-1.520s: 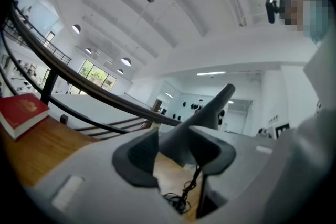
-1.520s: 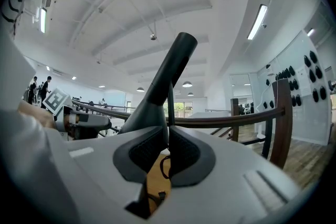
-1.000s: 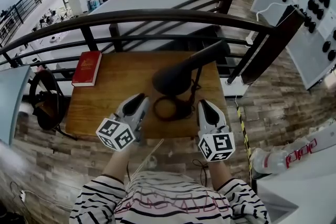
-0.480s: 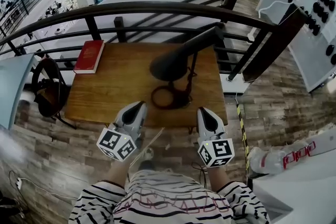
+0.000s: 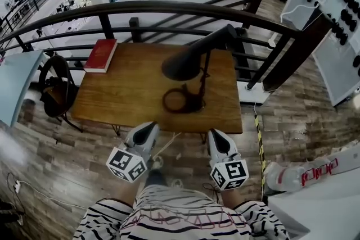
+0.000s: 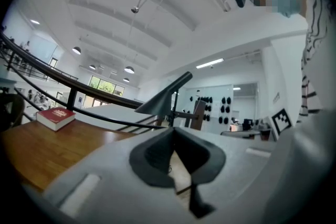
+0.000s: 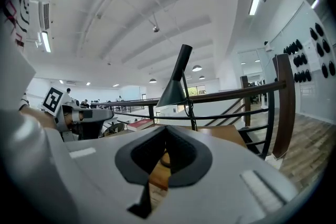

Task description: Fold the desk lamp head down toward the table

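Note:
A black desk lamp [image 5: 183, 66] stands on the wooden table [image 5: 124, 93], its ring base [image 5: 179, 99] near the front edge. Its cone head hangs over the table on a slanted neck. In the left gripper view the lamp [image 6: 165, 99] is ahead and apart from the jaws; in the right gripper view the lamp [image 7: 176, 89] is likewise at a distance. My left gripper [image 5: 147, 127] and right gripper [image 5: 215, 135] hover off the table's front edge, close to my body. Both are shut with nothing between their jaws.
A red book [image 5: 101, 54] lies at the table's far left corner. A dark railing [image 5: 169, 7] runs behind the table. A dark bag or stool [image 5: 56, 87] stands left of the table. A white board with black knobs [image 5: 337, 3] is at right. Wood floor lies under the grippers.
Both grippers have drawn back from over the table's front edge toward my body and a little lower. The lamp and book have not moved.

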{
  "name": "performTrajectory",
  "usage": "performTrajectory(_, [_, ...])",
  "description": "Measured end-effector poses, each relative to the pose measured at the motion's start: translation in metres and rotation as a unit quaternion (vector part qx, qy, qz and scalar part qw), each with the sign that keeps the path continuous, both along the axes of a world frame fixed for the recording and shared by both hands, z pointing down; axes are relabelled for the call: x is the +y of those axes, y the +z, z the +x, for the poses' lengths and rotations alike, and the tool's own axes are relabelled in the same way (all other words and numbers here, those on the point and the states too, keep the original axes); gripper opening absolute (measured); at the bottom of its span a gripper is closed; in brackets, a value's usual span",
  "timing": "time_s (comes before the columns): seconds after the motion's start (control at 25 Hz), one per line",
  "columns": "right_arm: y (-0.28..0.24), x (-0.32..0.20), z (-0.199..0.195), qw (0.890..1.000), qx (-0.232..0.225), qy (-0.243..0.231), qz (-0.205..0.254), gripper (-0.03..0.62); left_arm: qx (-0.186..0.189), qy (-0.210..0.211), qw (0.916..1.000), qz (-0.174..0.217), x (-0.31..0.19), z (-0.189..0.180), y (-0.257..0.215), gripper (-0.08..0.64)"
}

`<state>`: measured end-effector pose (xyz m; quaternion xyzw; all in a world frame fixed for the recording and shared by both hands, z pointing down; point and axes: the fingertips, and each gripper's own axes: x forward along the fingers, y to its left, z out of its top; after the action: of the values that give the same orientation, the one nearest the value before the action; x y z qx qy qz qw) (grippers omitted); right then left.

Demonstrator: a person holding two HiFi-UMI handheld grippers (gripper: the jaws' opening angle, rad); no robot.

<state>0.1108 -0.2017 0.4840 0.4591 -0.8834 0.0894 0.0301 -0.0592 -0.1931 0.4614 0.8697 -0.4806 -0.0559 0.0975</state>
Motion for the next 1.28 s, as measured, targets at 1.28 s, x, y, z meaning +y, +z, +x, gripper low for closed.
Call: performTrajectory(1.28, [0.009,0.054,0.055,1.0,0.008,0.019,-0.019,0.002,-0.035,0.009,0.9992,-0.018,0.066,0.043,0.009,0.002])
